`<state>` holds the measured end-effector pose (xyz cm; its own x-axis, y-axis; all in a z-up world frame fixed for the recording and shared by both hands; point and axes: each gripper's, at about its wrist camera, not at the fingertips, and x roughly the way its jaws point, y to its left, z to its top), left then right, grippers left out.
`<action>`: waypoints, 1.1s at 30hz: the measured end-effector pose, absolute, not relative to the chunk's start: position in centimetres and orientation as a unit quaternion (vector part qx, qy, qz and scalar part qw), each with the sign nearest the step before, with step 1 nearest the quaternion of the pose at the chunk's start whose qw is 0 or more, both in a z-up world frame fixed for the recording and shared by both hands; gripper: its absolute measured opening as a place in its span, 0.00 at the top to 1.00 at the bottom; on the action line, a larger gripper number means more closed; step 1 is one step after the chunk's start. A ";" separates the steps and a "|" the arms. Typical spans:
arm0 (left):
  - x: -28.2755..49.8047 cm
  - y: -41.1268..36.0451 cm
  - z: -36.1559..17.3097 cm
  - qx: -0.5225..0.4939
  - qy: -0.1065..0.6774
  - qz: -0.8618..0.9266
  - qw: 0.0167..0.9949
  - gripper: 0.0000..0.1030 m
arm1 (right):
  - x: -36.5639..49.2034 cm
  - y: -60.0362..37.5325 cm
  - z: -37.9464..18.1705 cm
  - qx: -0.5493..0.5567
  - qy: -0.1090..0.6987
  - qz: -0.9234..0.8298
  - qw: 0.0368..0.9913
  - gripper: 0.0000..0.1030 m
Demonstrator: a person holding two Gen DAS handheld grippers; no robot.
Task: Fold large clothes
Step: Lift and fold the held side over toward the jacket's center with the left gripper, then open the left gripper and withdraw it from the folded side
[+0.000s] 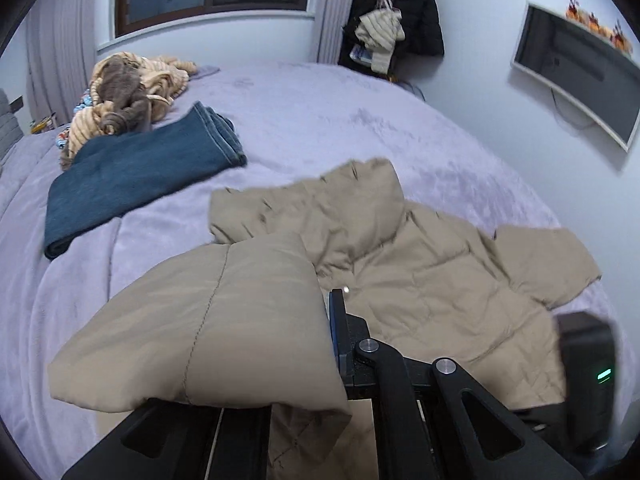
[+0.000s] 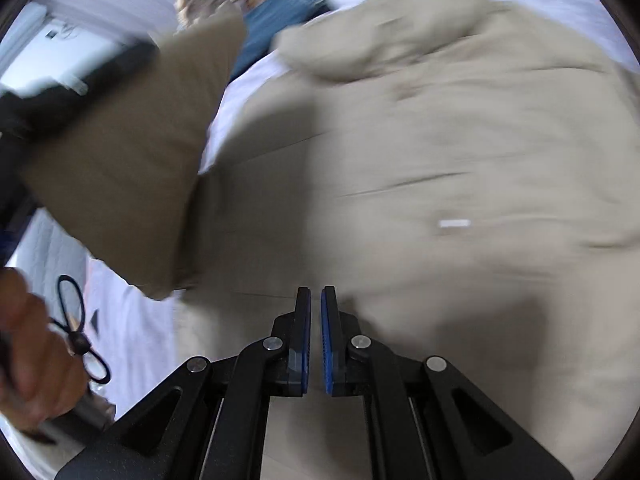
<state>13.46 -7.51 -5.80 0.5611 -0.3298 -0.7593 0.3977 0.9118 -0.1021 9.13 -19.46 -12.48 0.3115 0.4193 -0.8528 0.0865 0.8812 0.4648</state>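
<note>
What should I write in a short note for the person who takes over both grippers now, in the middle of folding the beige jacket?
Left gripper: shut on the beige jacket's sleeve, which it holds lifted above the bed.
Right gripper: jaws shut, nothing between them, over the jacket body.
Things: the beige jacket lies spread on the lilac bed cover, hood toward the window. Folded blue jeans lie further back, next to an unfolded heap of tan clothes.
Done: the jeans are folded.
Left: lay the lifted sleeve across the jacket body, fold in the other sleeve, then fold the body. The tan heap probably comes after.
</note>
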 end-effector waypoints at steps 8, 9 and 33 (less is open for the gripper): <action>12.2 -14.5 -14.2 0.147 0.477 -0.169 0.850 0.81 | 7.0 -29.0 -13.0 0.239 0.576 0.045 0.780 0.94; 12.0 -14.3 -14.6 0.147 0.478 -0.172 0.848 0.61 | 7.3 -29.1 -13.5 0.242 0.576 0.045 0.779 0.94; 13.0 13.9 -13.4 -0.152 0.530 -0.016 0.834 0.41 | 8.8 -11.2 -8.2 -0.134 0.480 0.159 0.852 0.19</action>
